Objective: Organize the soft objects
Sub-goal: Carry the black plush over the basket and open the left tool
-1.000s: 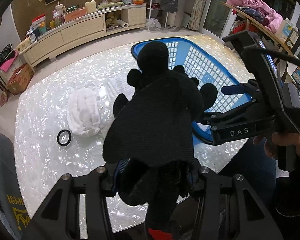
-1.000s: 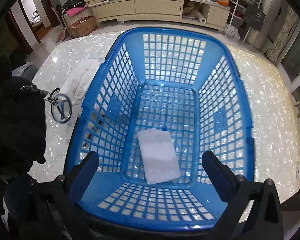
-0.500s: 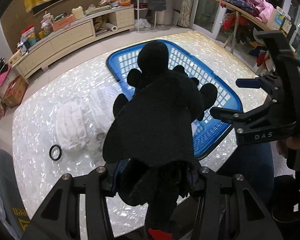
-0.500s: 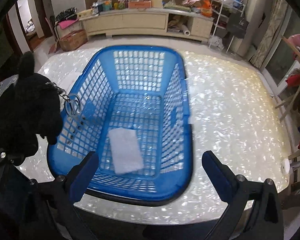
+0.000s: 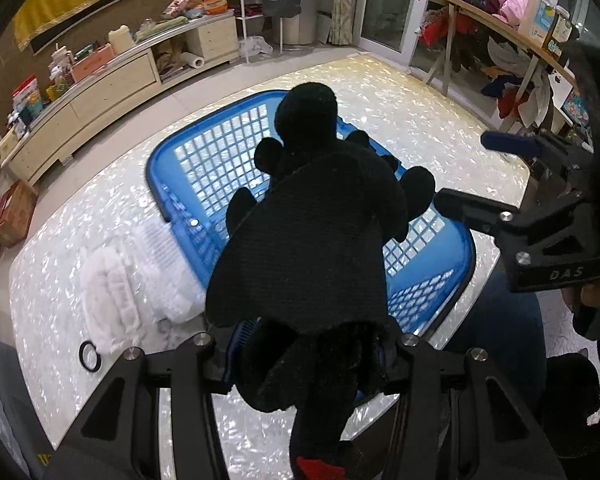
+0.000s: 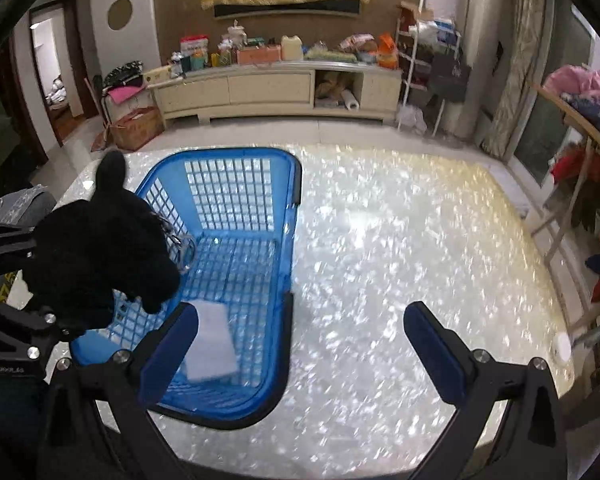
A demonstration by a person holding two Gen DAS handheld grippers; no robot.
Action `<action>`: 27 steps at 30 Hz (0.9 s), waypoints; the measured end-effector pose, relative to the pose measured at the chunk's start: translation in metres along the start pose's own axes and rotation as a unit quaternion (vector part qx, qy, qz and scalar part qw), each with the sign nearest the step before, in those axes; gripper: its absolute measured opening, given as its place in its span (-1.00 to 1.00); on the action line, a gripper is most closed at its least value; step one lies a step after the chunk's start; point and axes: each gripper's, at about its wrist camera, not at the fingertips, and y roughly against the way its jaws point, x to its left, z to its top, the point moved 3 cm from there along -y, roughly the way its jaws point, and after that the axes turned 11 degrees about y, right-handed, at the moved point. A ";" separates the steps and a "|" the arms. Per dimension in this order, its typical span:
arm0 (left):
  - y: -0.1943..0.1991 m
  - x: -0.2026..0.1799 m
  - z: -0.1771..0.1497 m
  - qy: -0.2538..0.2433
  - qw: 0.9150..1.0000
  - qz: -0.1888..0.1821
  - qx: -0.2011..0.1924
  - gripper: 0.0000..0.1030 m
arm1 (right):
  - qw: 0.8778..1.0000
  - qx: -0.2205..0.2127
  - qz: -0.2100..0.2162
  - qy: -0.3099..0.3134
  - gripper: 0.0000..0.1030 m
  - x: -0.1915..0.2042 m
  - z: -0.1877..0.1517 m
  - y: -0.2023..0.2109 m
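Observation:
My left gripper (image 5: 304,356) is shut on a black plush toy (image 5: 312,240) and holds it above the near end of the blue plastic basket (image 5: 452,280). In the right wrist view the plush (image 6: 100,248) hangs at the left, over the basket's left wall (image 6: 152,200), with a metal keyring on it. A white folded cloth (image 6: 210,344) lies on the basket floor. My right gripper (image 6: 300,344) is open and empty, to the right of the basket above the table. A white fluffy soft item (image 5: 120,288) lies on the table left of the basket.
The pearly white table (image 6: 400,260) spreads to the right of the basket. A black ring (image 5: 90,361) lies near the fluffy item. A small white round object (image 6: 562,346) sits at the table's right edge. Cabinets and clothes racks stand beyond.
My right gripper has swung right and back, away from the basket. The left gripper, still holding the plush, has moved over the basket's near end.

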 end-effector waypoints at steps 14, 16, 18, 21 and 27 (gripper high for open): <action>-0.056 0.003 0.025 -0.002 0.999 -0.014 0.045 -0.09 | 0.998 0.042 -0.026 0.037 1.00 0.001 -0.001 -0.033; -0.062 0.001 0.028 -0.005 0.999 -0.007 0.050 -0.08 | 0.998 0.041 -0.017 0.039 1.00 0.002 -0.002 -0.033; -0.065 -0.001 0.031 -0.011 0.999 0.000 0.053 -0.08 | 0.998 0.049 -0.008 0.028 1.00 0.000 -0.005 -0.034; -0.068 -0.003 0.034 -0.017 0.998 0.008 0.056 -0.03 | 0.998 0.062 0.004 0.014 1.00 0.000 -0.005 -0.038; -0.073 -0.004 0.035 -0.037 0.998 0.027 0.050 0.15 | 0.997 0.078 0.007 -0.002 1.00 -0.002 -0.007 -0.041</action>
